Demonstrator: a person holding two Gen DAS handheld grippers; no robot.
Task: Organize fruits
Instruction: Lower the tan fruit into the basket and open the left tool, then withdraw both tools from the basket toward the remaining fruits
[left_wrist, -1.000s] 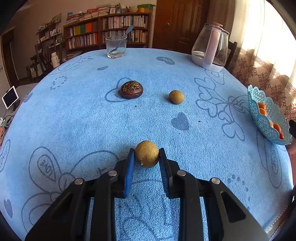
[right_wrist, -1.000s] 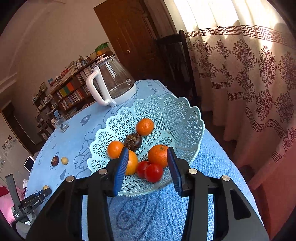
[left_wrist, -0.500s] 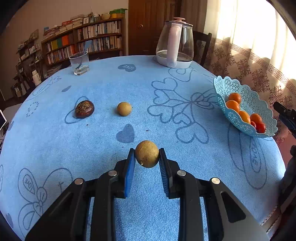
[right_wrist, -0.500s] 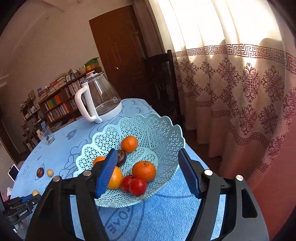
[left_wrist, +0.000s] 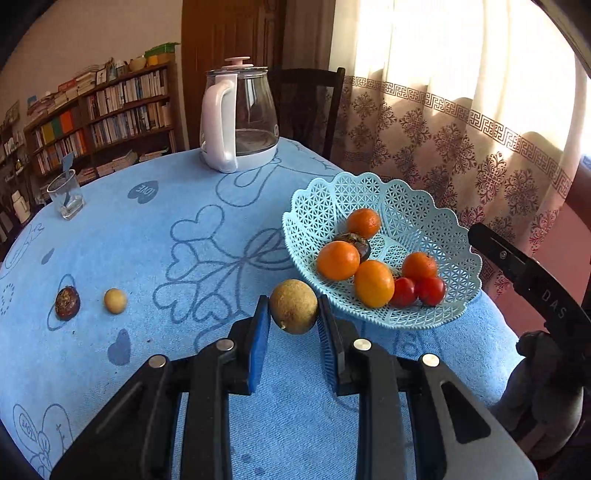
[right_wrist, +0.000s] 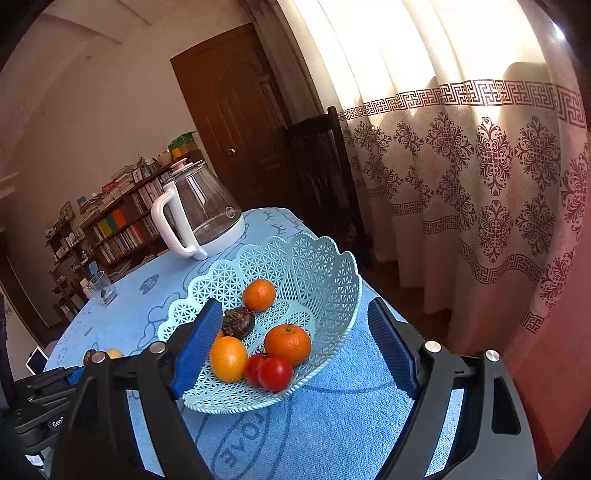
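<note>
- Round surface under a blue cloth with heart and "LOVE" prints; bookshelves along the far left wall, brown door behind, patterned curtain with bright window light on the right.
- Far left of the cloth: drinking glass standing upright, with a blue piece in it.
- Nearer on the left: dark round fruit, with a small tan fruit just beside it, the two apart and both resting on the cloth.
- Far middle: glass kettle with white handle and pink lid, upright; dark chair behind it.
- Low middle: left gripper, jaws narrow and pressed on a brownish-yellow round fruit, held clear of the cloth just beside the near-left rim of the basket.
- Right of that: light blue lattice basket with scalloped rim, near the cloth's edge; inside, four oranges, one dark fruit and two red tomatoes, all touching in a cluster.
- Far right: right gripper, jaws wide after just spreading further, nothing pinched between them; blue pads either side of the basket's front, the left pad in front of its near-left rim.
- Lower right edge of the left wrist view: gloved hand on the right gripper's handle.
</note>
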